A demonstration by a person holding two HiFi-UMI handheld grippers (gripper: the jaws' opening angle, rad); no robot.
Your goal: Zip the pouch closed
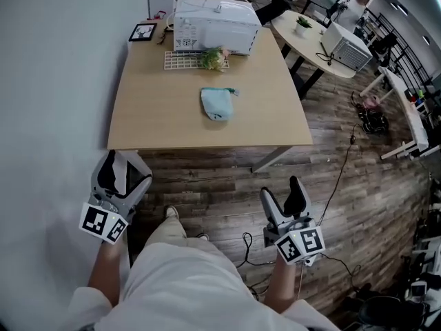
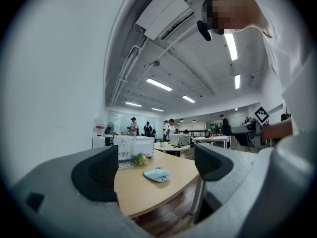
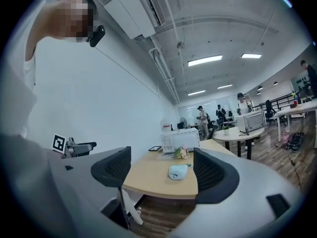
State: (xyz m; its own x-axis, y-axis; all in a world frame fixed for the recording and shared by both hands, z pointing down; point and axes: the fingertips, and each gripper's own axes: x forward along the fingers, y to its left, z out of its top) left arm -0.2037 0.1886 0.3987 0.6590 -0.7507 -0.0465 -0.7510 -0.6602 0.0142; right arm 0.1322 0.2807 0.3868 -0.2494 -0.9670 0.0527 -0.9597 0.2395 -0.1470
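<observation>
Left gripper (image 1: 125,165) and right gripper (image 1: 282,193) gape empty short of the table (image 1: 158,119); pouch (image 1: 216,104) looks floppy, I'd pinch beside its zipper.

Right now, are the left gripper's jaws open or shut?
Open: the left gripper has its jaws wide apart, gripping nothing.

Wooden table (image 1: 151,116) — pale-blue pouch (image 1: 216,104) mid-top (lying alone); white appliance (image 1: 215,23), grid mat (image 1: 180,61), picture frame (image 1: 142,32) along the far edge.
</observation>
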